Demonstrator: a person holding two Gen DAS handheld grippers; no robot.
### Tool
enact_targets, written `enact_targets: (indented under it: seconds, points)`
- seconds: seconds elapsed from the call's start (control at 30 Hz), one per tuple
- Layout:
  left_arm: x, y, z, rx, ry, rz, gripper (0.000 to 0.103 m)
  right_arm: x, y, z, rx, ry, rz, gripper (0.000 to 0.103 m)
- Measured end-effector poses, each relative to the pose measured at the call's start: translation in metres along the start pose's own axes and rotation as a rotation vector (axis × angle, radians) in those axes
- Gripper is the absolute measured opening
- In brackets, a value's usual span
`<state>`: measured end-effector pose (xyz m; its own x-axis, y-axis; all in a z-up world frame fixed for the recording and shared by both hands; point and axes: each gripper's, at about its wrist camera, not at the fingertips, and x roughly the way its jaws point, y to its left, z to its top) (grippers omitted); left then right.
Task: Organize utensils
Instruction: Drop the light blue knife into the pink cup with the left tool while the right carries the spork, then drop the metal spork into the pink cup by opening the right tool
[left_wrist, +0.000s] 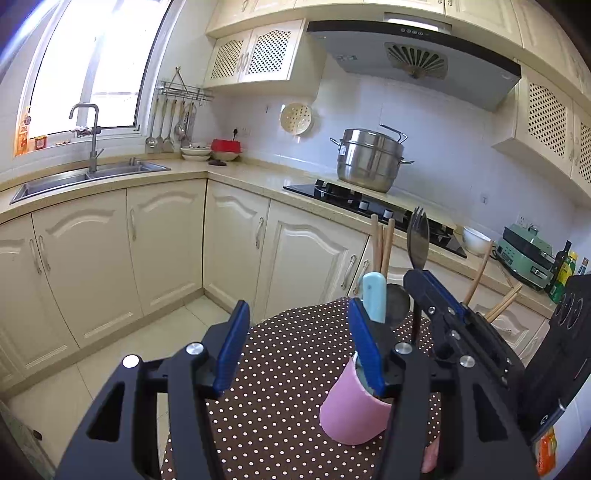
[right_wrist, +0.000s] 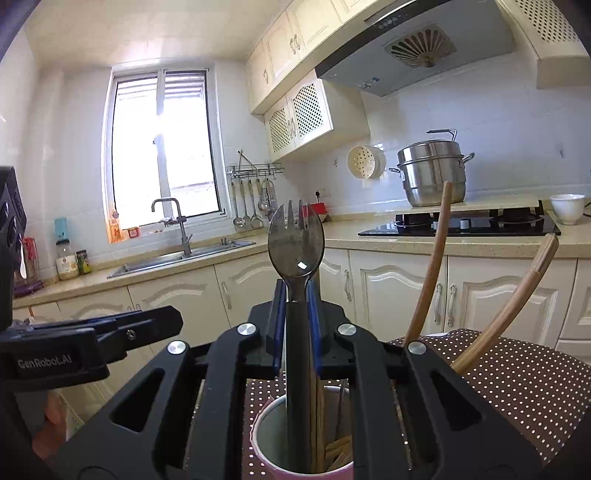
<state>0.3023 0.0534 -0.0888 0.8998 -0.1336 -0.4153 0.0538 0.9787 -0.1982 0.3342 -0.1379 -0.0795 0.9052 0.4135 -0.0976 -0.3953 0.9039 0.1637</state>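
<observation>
Your right claw (right_wrist: 295, 299) is clamped on the spork (right_wrist: 296, 243) above the pink cup (left_wrist: 354, 413); your left claw (left_wrist: 301, 343) is spread open, empty, left of the cup on the dotted table (left_wrist: 288, 354).

Steel steamer pot (left_wrist: 369, 158) on black hob (left_wrist: 369, 206); sink (left_wrist: 88, 177) under window (left_wrist: 92, 62); range hood (left_wrist: 413, 59) above.

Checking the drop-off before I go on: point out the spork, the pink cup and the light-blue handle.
spork (right_wrist: 295, 243), right wrist view, on its bowl.
pink cup (left_wrist: 351, 413), left wrist view, on its outer wall.
light-blue handle (left_wrist: 375, 295), left wrist view, on its upper end.
</observation>
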Motion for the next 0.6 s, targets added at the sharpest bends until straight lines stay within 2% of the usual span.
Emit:
enact_targets:
  seconds: [0.6]
  points:
    - [-0.019, -0.008, -0.014, 0.059, 0.045, 0.04, 0.055, -0.034, 0.007, -0.004, -0.038, 0.063, -0.026, 0.013]
